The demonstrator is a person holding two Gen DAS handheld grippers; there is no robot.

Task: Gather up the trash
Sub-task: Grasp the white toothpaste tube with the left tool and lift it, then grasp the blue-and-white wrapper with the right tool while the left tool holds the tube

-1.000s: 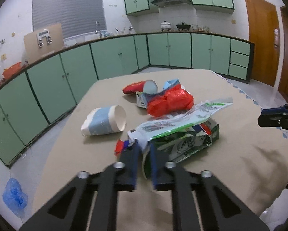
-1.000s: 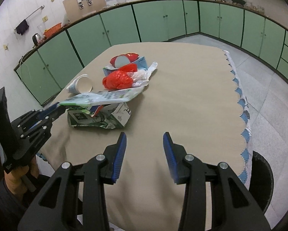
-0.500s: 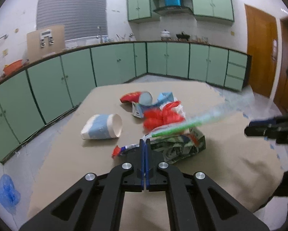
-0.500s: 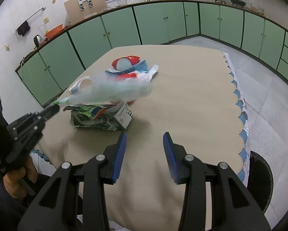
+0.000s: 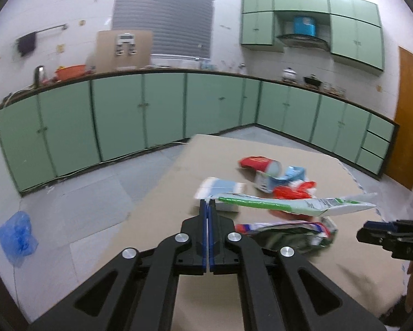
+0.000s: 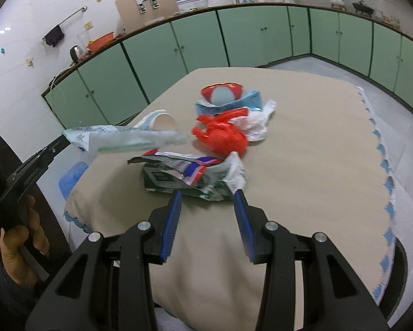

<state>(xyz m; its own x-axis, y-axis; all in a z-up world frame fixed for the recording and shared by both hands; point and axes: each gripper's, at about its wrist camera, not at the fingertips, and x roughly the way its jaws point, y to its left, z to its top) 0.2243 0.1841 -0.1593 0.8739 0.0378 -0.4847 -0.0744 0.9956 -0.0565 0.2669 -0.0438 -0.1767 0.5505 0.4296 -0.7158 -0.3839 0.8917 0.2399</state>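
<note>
My left gripper (image 5: 208,203) is shut on a flat green-and-white plastic wrapper (image 5: 294,205) and holds it in the air over the table; the wrapper also shows in the right wrist view (image 6: 123,138). My right gripper (image 6: 208,195) is open, just in front of a crumpled green carton (image 6: 190,180) on the tan table (image 6: 316,143). Behind the carton lie a red plastic bag (image 6: 223,135), a white-and-blue paper cup (image 6: 159,120), a blue-and-white carton (image 6: 228,104) and a red cup (image 6: 221,92).
Green cabinets (image 5: 140,115) line the walls around the table. A blue plastic bag (image 5: 17,237) lies on the floor at the left. A dark round bin (image 6: 398,264) stands below the table's right edge.
My left gripper closed on the wrapper and lifted it up and to the left, off the pile. My right gripper moved forward to the green carton, still open.
</note>
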